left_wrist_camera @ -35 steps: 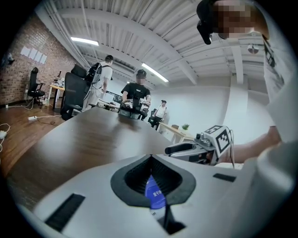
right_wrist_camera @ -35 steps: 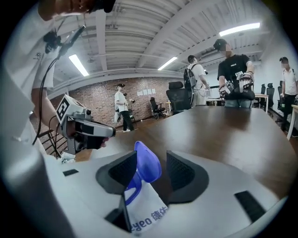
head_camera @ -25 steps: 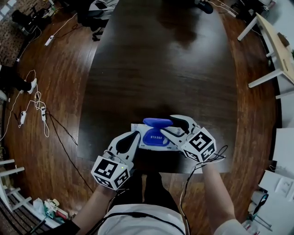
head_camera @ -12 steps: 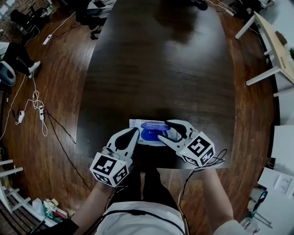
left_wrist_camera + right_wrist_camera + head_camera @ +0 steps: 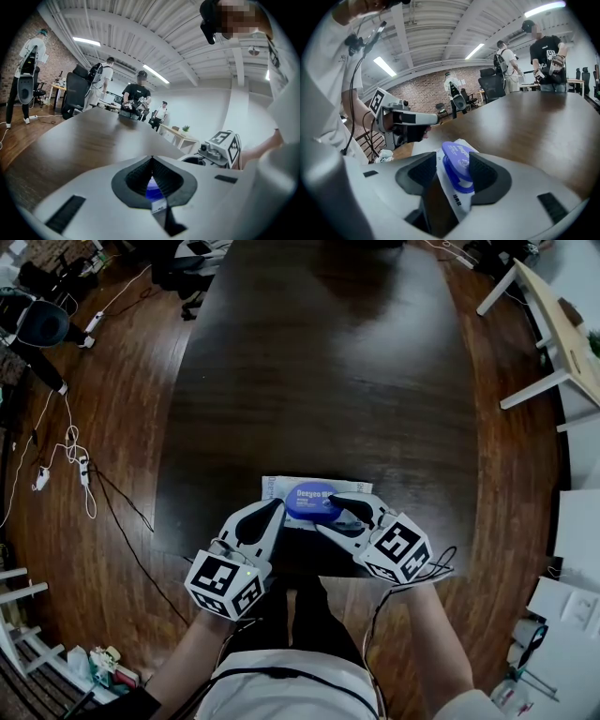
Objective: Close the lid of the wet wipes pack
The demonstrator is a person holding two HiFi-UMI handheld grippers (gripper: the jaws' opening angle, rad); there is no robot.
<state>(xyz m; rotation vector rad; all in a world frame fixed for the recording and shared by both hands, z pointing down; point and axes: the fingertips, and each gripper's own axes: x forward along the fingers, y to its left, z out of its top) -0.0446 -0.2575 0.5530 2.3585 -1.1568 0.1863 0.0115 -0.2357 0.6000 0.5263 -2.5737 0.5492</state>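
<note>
The white wet wipes pack [image 5: 277, 488] lies flat near the dark table's front edge. Its blue oval lid [image 5: 312, 498] is folded down on top, printed side up. My right gripper [image 5: 328, 512] is open and reaches over the pack from the right, one finger lying along the lid's far side. In the right gripper view the lid [image 5: 457, 157] sits between the spread jaws and looks almost flat on its blue ring. My left gripper [image 5: 275, 509] is shut on nothing, its tip at the pack's left front corner. Through its jaws a sliver of blue lid [image 5: 152, 187] shows.
The long dark wooden table [image 5: 319, 381] stretches away from me, its front edge [image 5: 309, 570] just under both grippers. Several people and office chairs [image 5: 77, 93] stand beyond the far end. Cables [image 5: 75, 456] trail on the floor at left, and white tables [image 5: 553, 343] stand at right.
The blue lid stood upright a second ago and now lies folded down on the pack. My right gripper came in over it from the right. The left gripper barely moved.
</note>
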